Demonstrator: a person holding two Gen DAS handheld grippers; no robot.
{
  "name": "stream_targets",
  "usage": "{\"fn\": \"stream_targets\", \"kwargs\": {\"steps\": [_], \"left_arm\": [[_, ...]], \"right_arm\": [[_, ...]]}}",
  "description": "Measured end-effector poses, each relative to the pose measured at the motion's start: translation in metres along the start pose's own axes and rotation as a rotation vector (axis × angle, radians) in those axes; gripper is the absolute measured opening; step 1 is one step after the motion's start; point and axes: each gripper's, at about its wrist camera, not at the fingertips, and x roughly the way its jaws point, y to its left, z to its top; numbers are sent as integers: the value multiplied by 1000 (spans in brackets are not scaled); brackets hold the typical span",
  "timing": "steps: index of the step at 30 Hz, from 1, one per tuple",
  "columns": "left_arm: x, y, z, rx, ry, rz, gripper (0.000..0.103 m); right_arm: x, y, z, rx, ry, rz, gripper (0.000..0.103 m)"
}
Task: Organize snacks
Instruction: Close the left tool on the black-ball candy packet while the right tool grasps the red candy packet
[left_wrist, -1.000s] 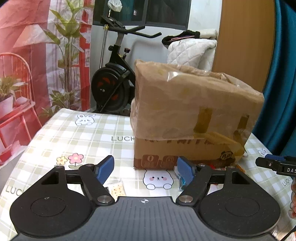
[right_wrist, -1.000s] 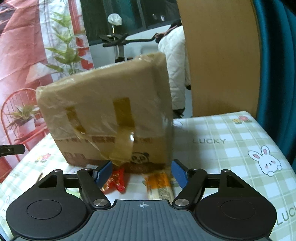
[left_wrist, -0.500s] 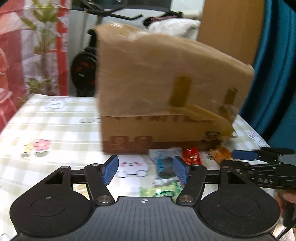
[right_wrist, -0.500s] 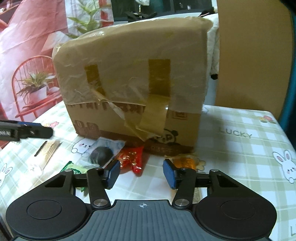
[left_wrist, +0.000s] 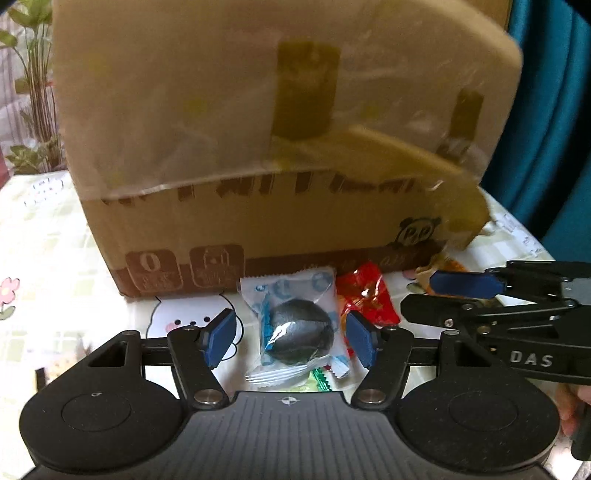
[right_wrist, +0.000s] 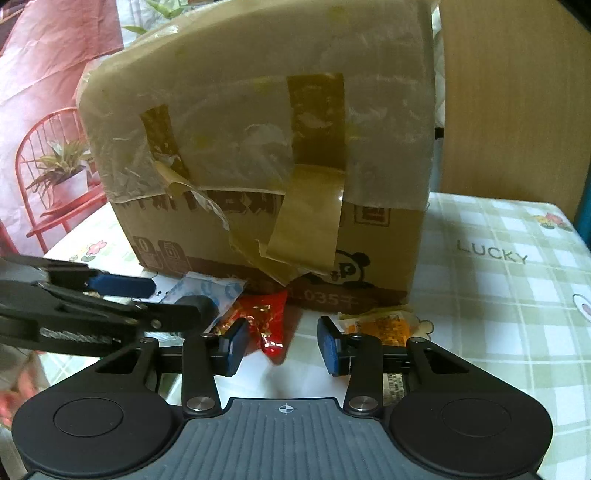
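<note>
A taped cardboard box (left_wrist: 258, 147) stands on the checked tablecloth; it also fills the right wrist view (right_wrist: 258, 147). Snacks lie in front of it. My left gripper (left_wrist: 290, 339) is open, its jaws either side of a clear packet with a dark round snack (left_wrist: 297, 334). A red packet (left_wrist: 365, 295) lies just right of it, a green packet (left_wrist: 317, 382) beneath. My right gripper (right_wrist: 282, 345) is open, low over the table, with the red packet (right_wrist: 264, 321) at its left jaw and an orange packet (right_wrist: 384, 325) behind its right finger.
The right gripper (left_wrist: 480, 295) shows side-on in the left wrist view, close to the left gripper. The left gripper (right_wrist: 92, 302) crosses the right wrist view at left. The tablecloth (right_wrist: 498, 295) extends to the right. A red chair with a plant (right_wrist: 55, 166) stands beyond the table.
Both grippers moved forward and down toward the snacks by the box. The dark round snack packet now lies between the left jaws; the right gripper closed in on the red and orange packets.
</note>
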Motion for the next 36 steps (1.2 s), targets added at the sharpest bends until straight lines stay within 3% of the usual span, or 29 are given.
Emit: {"fn": "stream_targets", "kwargs": {"steps": [4, 5, 6, 13, 17, 25, 26, 32, 35, 36], "left_arm": [[9, 1, -3, -1, 18, -10, 67], [10, 3, -4, -2, 18, -16, 63], [10, 5, -5, -7, 22, -24, 50], [-1, 21, -5, -41, -7, 12, 49], [-9, 27, -4, -50, -26, 30, 49], [-30, 39, -5, -81, -50, 34, 49], [-31, 39, -5, -84, -52, 35, 49], [-38, 38, -8, -89, -68, 40, 49], [-43, 37, -8, -85, -79, 42, 49], [-46, 36, -8, -83, -82, 43, 49]], "right_arm": [[6, -2, -1, 14, 7, 6, 38], [6, -2, -1, 14, 8, 7, 38], [8, -2, -1, 14, 10, 6, 38], [21, 6, 3, 1, 27, 24, 42], [35, 16, 7, -20, 48, 23, 52], [52, 25, 8, -19, 65, -2, 62], [53, 27, 8, -23, 64, -4, 60], [47, 31, 7, -32, 70, 16, 27], [35, 32, 3, -21, 44, 30, 26], [29, 32, 2, -18, 31, 36, 18]]}}
